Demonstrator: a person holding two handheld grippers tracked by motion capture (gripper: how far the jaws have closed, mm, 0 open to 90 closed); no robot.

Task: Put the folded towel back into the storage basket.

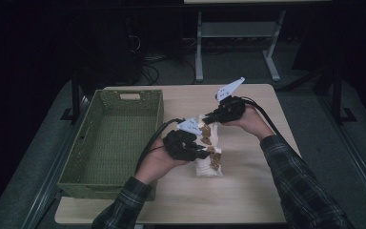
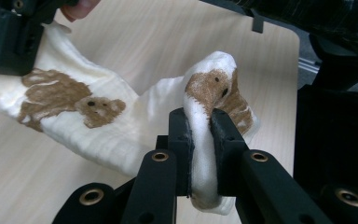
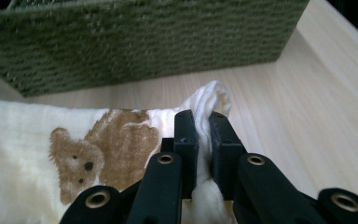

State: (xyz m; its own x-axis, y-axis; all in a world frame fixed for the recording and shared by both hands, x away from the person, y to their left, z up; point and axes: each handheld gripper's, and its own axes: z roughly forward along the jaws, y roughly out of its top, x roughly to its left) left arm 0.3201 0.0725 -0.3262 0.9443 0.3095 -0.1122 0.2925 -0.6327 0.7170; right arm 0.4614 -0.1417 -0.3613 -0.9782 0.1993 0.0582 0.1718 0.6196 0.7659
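A cream cloth (image 1: 208, 151) printed with brown bears lies bunched in the middle of the wooden table (image 1: 248, 191). My left gripper (image 1: 205, 153) is shut on a fold of the cloth (image 2: 204, 140) at its near end. My right gripper (image 1: 208, 119) is shut on the cloth's (image 3: 203, 140) far corner. In the left gripper view the right gripper's black body (image 2: 11, 37) rests on the cloth's far end. A bear print (image 3: 77, 161) shows beside the right jaws.
An empty green woven basket (image 1: 71, 176) stands on the table's left side, close to the cloth; its wall (image 3: 135, 42) rises right behind the right gripper. A metal table frame (image 1: 238, 33) stands beyond the far edge.
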